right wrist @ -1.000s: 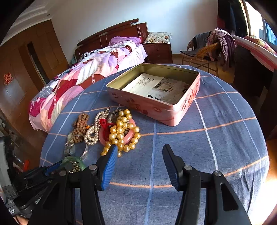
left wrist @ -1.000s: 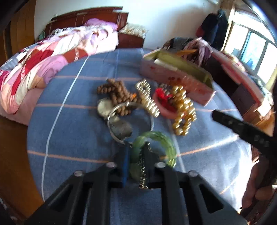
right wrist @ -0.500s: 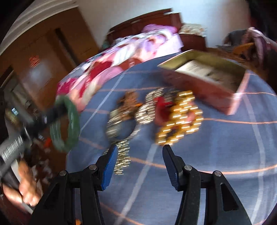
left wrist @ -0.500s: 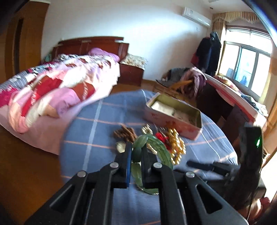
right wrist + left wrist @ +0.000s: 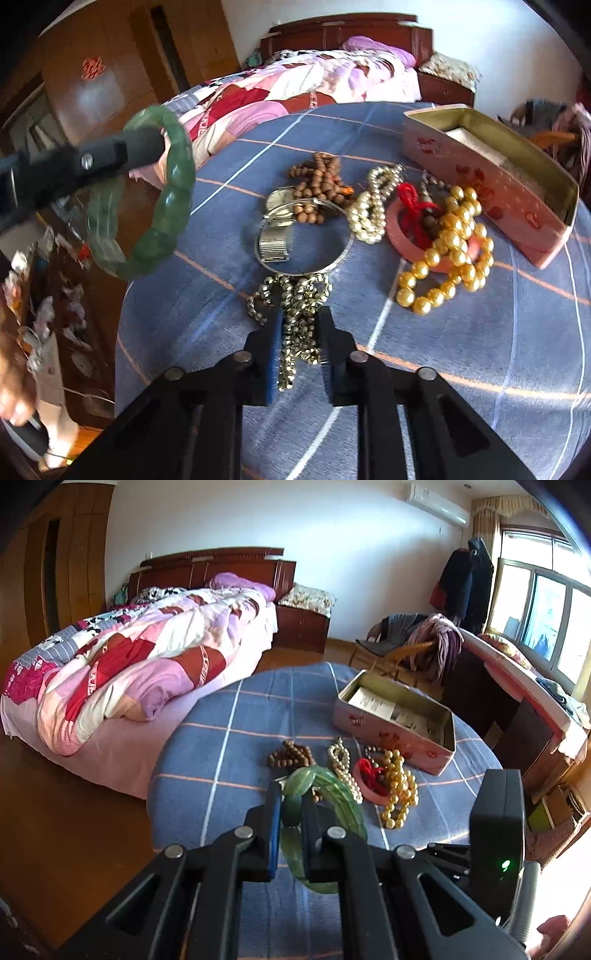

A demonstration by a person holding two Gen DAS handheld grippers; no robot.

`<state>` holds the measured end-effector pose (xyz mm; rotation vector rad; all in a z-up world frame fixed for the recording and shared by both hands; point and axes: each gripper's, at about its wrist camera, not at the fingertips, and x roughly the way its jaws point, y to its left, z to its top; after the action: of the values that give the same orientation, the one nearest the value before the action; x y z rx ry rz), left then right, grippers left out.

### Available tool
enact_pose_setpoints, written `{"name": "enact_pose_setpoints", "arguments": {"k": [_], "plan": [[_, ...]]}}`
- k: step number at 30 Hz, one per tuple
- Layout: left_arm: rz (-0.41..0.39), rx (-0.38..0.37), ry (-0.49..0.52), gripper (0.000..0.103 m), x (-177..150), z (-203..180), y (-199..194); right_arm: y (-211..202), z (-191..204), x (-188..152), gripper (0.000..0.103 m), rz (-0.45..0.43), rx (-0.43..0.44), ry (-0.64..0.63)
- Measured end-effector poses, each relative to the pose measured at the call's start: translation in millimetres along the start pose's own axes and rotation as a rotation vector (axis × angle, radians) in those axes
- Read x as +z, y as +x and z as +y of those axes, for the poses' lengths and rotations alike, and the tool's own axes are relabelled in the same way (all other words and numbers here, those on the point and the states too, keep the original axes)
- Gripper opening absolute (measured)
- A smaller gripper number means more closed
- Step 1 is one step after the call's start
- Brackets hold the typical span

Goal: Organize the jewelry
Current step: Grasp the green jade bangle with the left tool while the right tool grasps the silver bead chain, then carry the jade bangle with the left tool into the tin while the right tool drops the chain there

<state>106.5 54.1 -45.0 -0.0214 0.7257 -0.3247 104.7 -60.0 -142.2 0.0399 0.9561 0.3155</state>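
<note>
My left gripper [image 5: 289,805] is shut on a green jade bangle [image 5: 325,794] and holds it in the air above the near left edge of the table; the bangle also shows at the left of the right wrist view [image 5: 166,199]. My right gripper [image 5: 300,325] has closed around a gold chain bracelet [image 5: 295,302] lying on the blue cloth. On the table lie a brown bead string [image 5: 321,181], a watch and silver bangle [image 5: 291,236], a pale pearl strand [image 5: 369,214], a pink bangle with red cord [image 5: 410,221] and big gold beads [image 5: 450,251]. The open pink tin [image 5: 491,184] stands beyond them.
The round table has a blue checked cloth [image 5: 229,760]. A bed with a pink quilt [image 5: 140,664] stands to the left. A chair with clothes [image 5: 417,642] and a desk [image 5: 517,701] lie behind the tin. The right gripper's body [image 5: 498,830] is close at my right.
My left gripper lifted the green bangle off the table and drew back, up and left. My right gripper swung left to the gold chain and closed from wide open onto it.
</note>
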Motion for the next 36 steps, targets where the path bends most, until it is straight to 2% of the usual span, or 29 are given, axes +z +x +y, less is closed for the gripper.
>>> {"name": "enact_pose_setpoints", "arguments": {"k": [4, 6, 13, 24, 29, 36], "plan": [[0.002, 0.012, 0.015, 0.01, -1, -7, -1, -6, -17, 2, 0.009, -0.011, 0.011, 0.068], [0.003, 0.019, 0.019, 0.01, -1, -9, -2, -14, -23, 2, 0.009, -0.03, 0.015, 0.101], [0.008, 0.02, 0.02, 0.01, -3, -14, -4, -68, -41, 7, 0.009, -0.154, 0.003, 0.161], [0.006, -0.08, 0.048, 0.01, 6, -40, 12, -146, -115, 44, 0.009, -0.36, -0.103, 0.284], [-0.022, -0.13, 0.079, 0.01, 32, -62, 32, -138, -145, 79, 0.009, -0.396, -0.153, 0.302], [-0.015, -0.168, 0.133, 0.01, 66, -96, 86, -74, -191, 102, 0.009, -0.313, -0.183, 0.378]]}}
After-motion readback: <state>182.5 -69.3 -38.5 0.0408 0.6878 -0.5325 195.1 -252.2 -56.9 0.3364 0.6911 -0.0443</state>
